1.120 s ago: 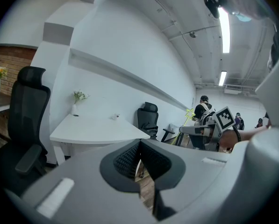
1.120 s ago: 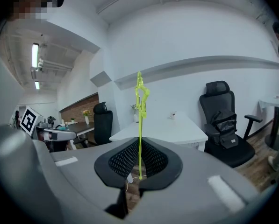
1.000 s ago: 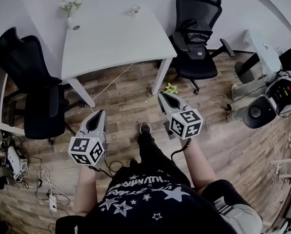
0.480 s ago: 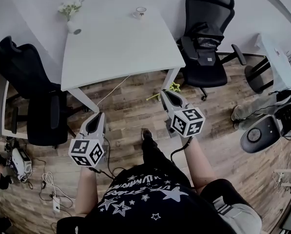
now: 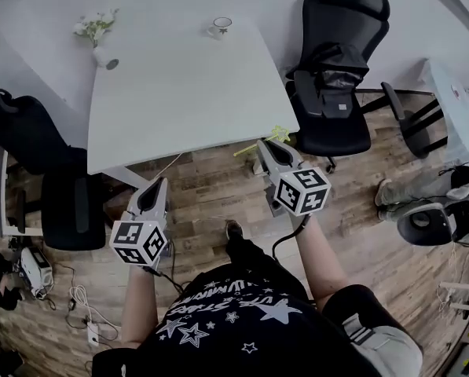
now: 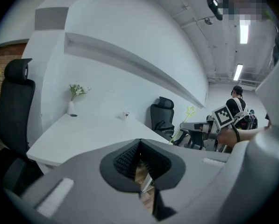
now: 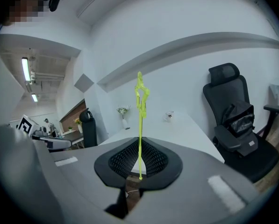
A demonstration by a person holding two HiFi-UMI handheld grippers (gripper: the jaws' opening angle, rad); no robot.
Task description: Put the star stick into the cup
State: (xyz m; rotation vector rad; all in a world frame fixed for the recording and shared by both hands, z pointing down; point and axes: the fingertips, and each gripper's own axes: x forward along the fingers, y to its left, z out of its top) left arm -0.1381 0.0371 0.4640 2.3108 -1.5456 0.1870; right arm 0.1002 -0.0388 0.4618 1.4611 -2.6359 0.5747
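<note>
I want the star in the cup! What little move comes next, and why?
Probably carry the right gripper forward over the white table: its jaws are shut on the star stick, but the cup stands at the table's far edge.

One table [image 5: 179,93] with one cup [image 5: 219,27] at its far edge, one vase [image 5: 102,56] at its far left corner; one star stick [image 5: 258,144]; two chairs — left chair [image 5: 30,132], right chair [image 5: 336,69]; two grippers — left gripper [image 5: 159,181], right gripper [image 5: 264,144].

Table [image 5: 179,93] upper centre of frame. Cup [image 5: 219,27] on its far edge, vase [image 5: 101,55] on its upper left. Chair [image 5: 336,77] right of table, second chair [image 5: 38,155] left. Star stick [image 5: 258,144] at table's lower right corner.
</note>
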